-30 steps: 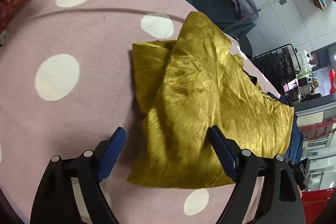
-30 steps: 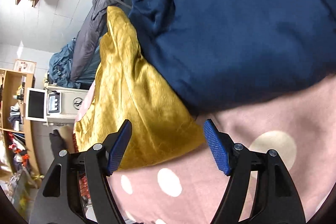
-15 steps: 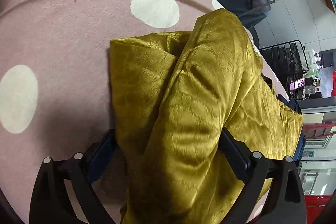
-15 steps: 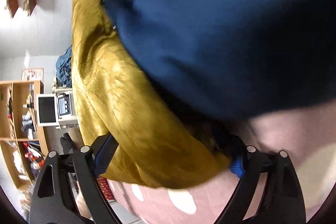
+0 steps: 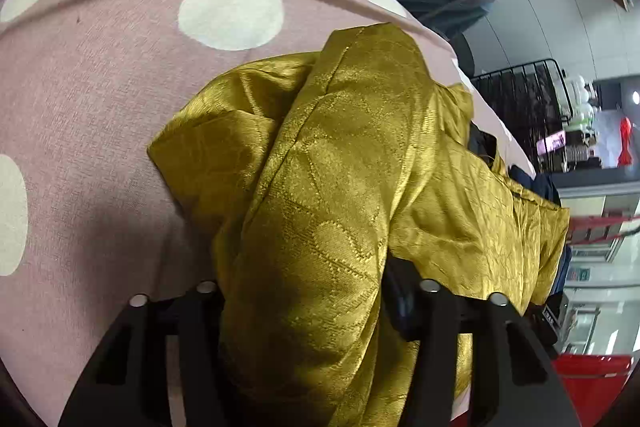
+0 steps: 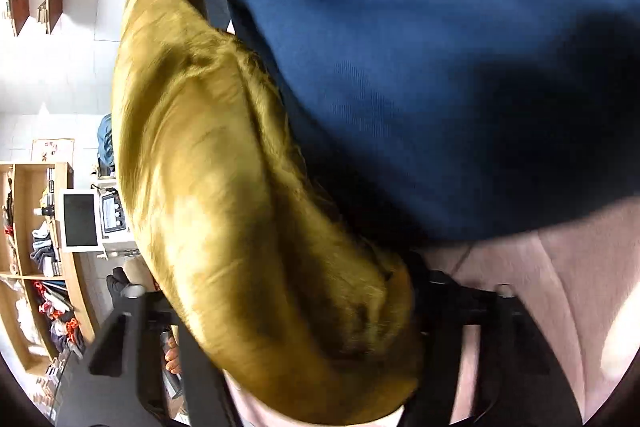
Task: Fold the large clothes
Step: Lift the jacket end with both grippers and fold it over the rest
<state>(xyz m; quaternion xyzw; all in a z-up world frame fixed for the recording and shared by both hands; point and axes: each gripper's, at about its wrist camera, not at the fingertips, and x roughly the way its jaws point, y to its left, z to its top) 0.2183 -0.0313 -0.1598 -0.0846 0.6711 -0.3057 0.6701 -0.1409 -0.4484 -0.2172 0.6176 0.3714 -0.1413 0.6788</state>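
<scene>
Gold cloth bunched in both my grippers, over the pink spotted blanket.

Left gripper [image 5: 304,311] is clenched on a thick fold of the gold garment [image 5: 340,195]; a second ago it stood wide and short of the hem. Right gripper [image 6: 296,311] grasps the same garment [image 6: 224,187], which has since swelled to fill its gap. Only the right view shows the navy garment [image 6: 420,67] behind; only the left shows the blanket [image 5: 100,87] stretching away.

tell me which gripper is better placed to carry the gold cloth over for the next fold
Left, probably. The left gripper grips the gold garment beside bare pink polka-dot sheet. The right gripper also grips it, but against the blue garment.
</scene>
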